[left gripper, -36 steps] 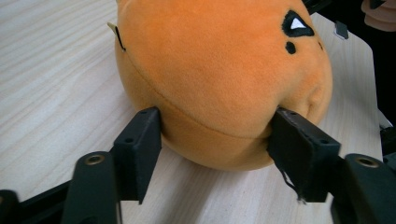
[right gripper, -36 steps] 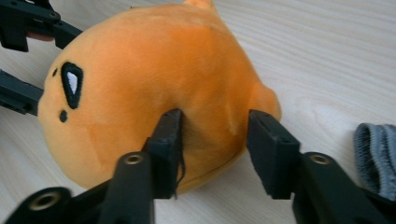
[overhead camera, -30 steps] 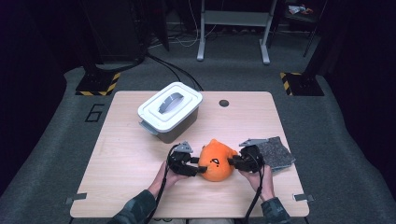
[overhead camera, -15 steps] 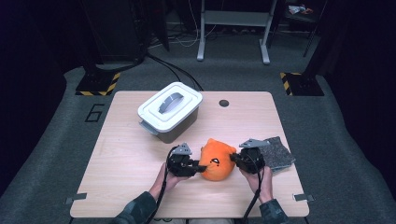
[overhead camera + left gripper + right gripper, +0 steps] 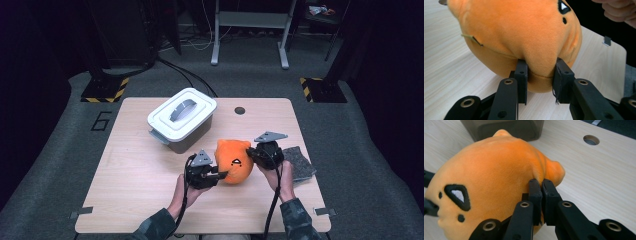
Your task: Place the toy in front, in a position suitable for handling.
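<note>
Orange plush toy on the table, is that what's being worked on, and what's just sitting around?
In use:
orange plush toy
left gripper, pinching it
right gripper, pinching it

Lying about:
white lidded bin
grey cloth

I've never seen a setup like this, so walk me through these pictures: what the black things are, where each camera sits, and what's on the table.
A person at a table holds a hand-operated grasping tool in each hand. The wide picture looks down from above. The two close-ups come from cameras riding on each tool, looking along its black jaws. On the table are a lidded white box, a grey pad and an orange plush. The left tool pinches a thick fold of the plush; the right tool pinches a thin fold on the other side.
</note>
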Tool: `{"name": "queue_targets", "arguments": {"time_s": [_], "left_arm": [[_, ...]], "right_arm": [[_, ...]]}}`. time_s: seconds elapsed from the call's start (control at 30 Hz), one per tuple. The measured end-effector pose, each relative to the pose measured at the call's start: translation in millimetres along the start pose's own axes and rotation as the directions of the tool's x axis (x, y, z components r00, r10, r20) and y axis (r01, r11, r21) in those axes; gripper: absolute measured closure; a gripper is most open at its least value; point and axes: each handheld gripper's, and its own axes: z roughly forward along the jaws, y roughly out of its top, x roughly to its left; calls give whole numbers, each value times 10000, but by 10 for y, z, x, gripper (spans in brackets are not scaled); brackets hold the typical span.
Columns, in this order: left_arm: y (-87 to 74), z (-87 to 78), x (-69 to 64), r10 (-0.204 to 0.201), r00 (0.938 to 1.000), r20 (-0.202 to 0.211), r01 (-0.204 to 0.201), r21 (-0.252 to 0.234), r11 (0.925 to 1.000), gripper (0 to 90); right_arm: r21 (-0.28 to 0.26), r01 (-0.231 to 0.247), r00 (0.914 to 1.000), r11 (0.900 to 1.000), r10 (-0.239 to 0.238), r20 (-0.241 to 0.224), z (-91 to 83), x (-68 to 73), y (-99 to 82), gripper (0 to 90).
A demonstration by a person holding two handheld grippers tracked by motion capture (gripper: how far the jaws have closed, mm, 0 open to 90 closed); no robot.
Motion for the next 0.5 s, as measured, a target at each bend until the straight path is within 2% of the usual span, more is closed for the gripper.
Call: {"name": "queue_targets", "arguments": {"time_s": [0.1,0.17,0.2,0.27,0.43,0.47,0.5], "left_arm": [[-11,44,-23,-15,10000,-80,17,168,9999,691],[-21,82,-25,-99,9999,-130,102,223,9997,692],[-29,93,-23,-246,9996,-143,249,187,9995,692],[-62,147,-4,-505,9985,-214,511,298,9982,692],[-179,295,5,-776,9964,-347,805,898,9927,694],[-217,314,8,-930,9950,-375,956,764,9925,693],[-220,314,11,-944,9948,-391,970,719,9927,693]], "right_arm": [[119,402,9992,9991,-403,82,73,9,71,872],[181,350,9993,9992,-352,133,141,15,102,872],[222,513,9986,9984,-516,125,177,4,112,873],[210,466,9989,9987,-467,16,230,-17,119,873],[600,424,9991,9973,-419,-89,460,-51,16,871],[801,432,9990,9958,-425,-103,516,-63,-27,870],[659,264,9994,9975,-250,-229,562,-79,-97,867]]}}
